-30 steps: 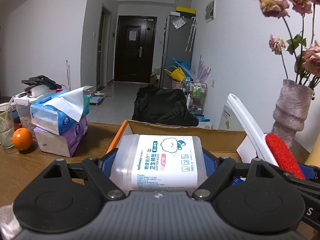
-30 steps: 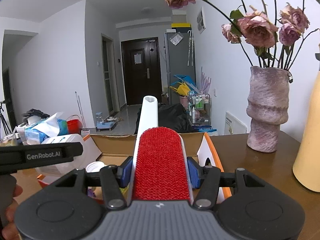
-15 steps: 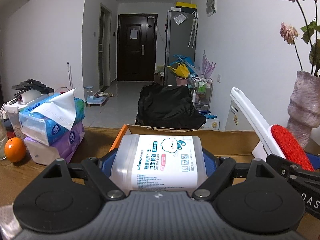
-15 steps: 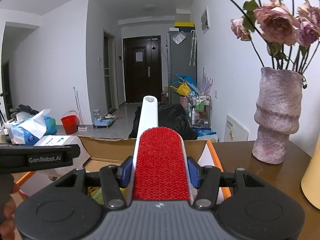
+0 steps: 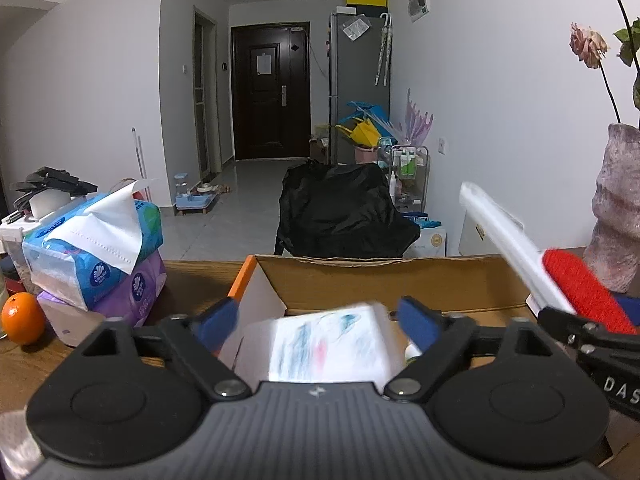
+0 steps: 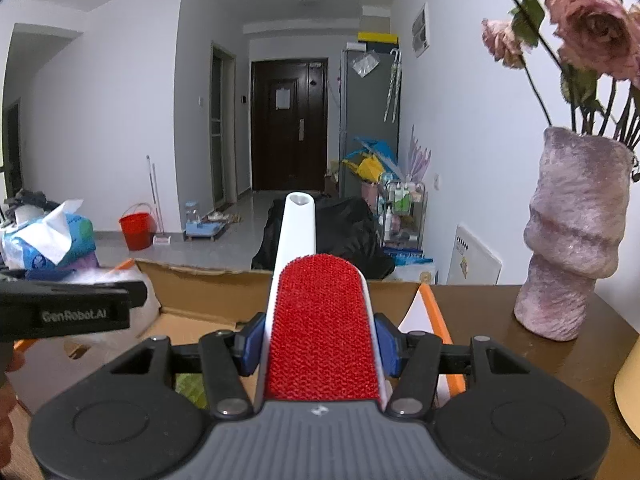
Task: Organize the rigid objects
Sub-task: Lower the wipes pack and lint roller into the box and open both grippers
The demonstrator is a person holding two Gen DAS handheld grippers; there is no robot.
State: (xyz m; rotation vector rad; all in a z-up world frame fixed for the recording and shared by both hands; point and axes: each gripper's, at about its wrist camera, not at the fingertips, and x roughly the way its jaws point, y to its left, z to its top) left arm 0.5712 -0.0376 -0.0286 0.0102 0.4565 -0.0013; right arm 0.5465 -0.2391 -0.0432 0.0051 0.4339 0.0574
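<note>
Over the open brown cardboard box (image 5: 400, 280) on the wooden counter (image 6: 500, 320), the left hand-held gripper (image 5: 324, 320) is opening, dropping the blurred white plastic cotton-swab box (image 5: 320, 348) inside. The right hand-held gripper (image 6: 316, 340) clamps the red-and-white lint brush (image 6: 320, 328), probably next in.

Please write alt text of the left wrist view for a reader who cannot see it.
The left gripper is opening, its blue pads clear of a blurred white plastic cotton-swab box dropping into an open brown cardboard box. At right, the right gripper grips a white-handled red lint brush.
</note>
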